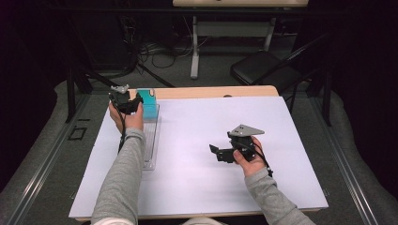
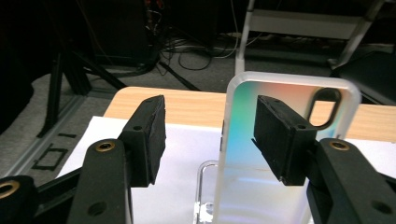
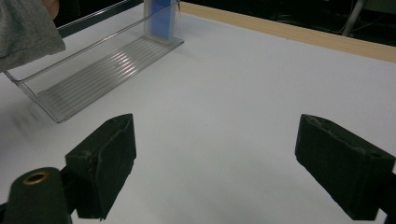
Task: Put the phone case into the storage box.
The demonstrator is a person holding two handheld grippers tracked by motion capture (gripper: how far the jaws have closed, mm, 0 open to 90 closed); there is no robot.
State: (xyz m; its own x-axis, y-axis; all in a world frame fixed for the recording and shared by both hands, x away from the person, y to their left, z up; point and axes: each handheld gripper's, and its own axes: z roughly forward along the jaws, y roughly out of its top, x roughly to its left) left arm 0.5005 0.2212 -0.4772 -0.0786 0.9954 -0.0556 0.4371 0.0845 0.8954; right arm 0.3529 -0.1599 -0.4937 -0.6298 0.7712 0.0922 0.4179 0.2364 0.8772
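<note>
At the far left corner of the white sheet-covered table (image 1: 202, 140), the left gripper (image 1: 133, 104) hovers at the far end of a long clear plastic ribbed rack (image 1: 151, 140). A translucent phone case with a teal-to-orange sheen and an oval camera cut-out (image 2: 261, 154) stands upright in that end of the rack. In the high view it shows as a teal slab (image 1: 149, 104) just right of the gripper. In the left gripper view (image 2: 210, 140), the black jaws are spread. The left pad stands apart from the case with bare table between them. The right pad lies in front of the case's face, and whether it touches cannot be told. The case rests in the clear rack (image 2: 205, 196) just below and beyond the jaws.

To the right, well apart from the rack, the right gripper (image 1: 217, 152) is held low over the middle of the sheet, with its jaws pointing left toward the rack. In the right gripper view (image 3: 210, 163), its two black jaws are spread wide with nothing between them but the white surface (image 3: 243, 107). The clear rack (image 3: 93, 74) lies ahead and to the left of them, with the case (image 3: 161, 18) standing at its far end and a grey sleeve (image 3: 25, 32) at the upper left.
</note>
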